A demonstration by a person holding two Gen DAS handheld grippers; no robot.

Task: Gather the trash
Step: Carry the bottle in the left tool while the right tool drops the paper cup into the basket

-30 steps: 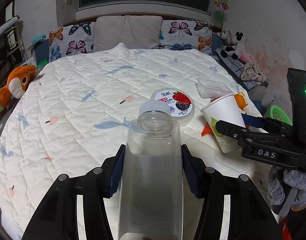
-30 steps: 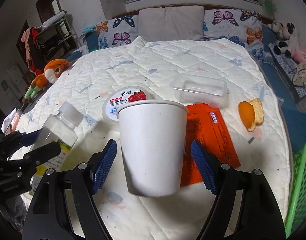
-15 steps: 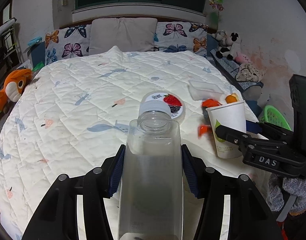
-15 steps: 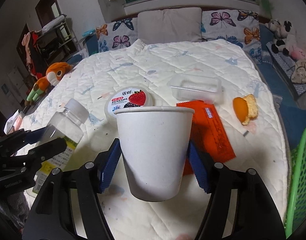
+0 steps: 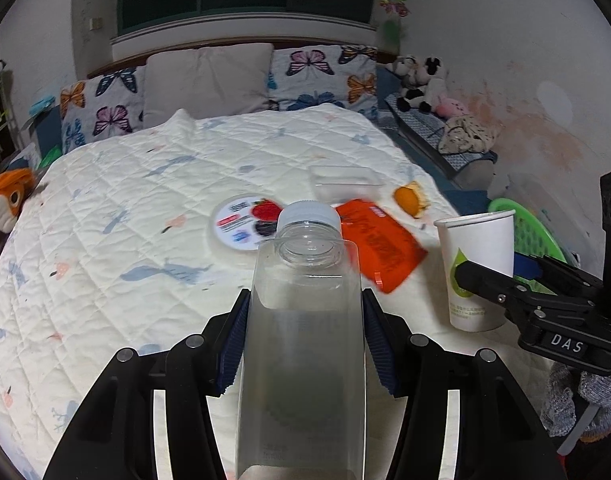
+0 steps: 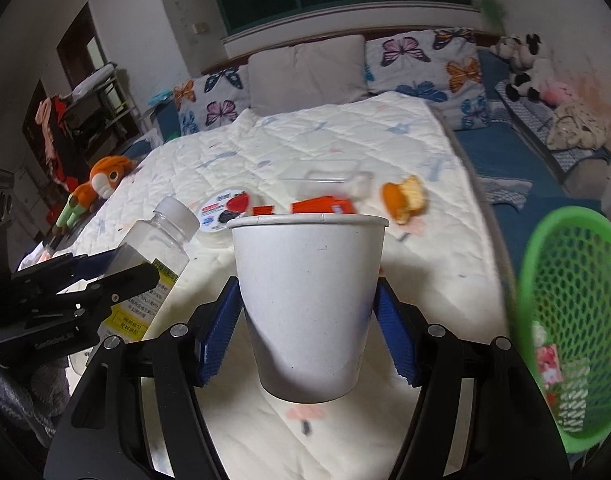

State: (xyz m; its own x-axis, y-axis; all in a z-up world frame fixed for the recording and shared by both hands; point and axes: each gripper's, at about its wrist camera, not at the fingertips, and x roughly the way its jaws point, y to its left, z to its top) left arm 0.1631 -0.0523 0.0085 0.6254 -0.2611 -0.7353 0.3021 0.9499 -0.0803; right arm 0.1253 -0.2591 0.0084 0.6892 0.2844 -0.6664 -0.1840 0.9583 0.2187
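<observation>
Left gripper (image 5: 305,340) pinches a bottle (image 5: 303,320), right gripper (image 6: 307,332) a cup (image 6: 307,300); basket (image 6: 573,320) to its right holds scraps; tub (image 5: 245,224), wrapper (image 5: 379,248), tray (image 5: 343,178), peel (image 5: 411,200) remain ahead

The letters "DAS" stand in white on the black body of the right tongs (image 5: 481,276), as the left wrist view shows them. The paper cup (image 5: 476,270) carries a green drop logo and small grey print below it, too fine to read. The clear bottle (image 6: 153,256) has a yellow and white label with black characters, not legible. The round yogurt lid (image 5: 247,220) shows a strawberry picture and blurred print. The orange packet (image 5: 379,248) bears unreadable marks.
</observation>
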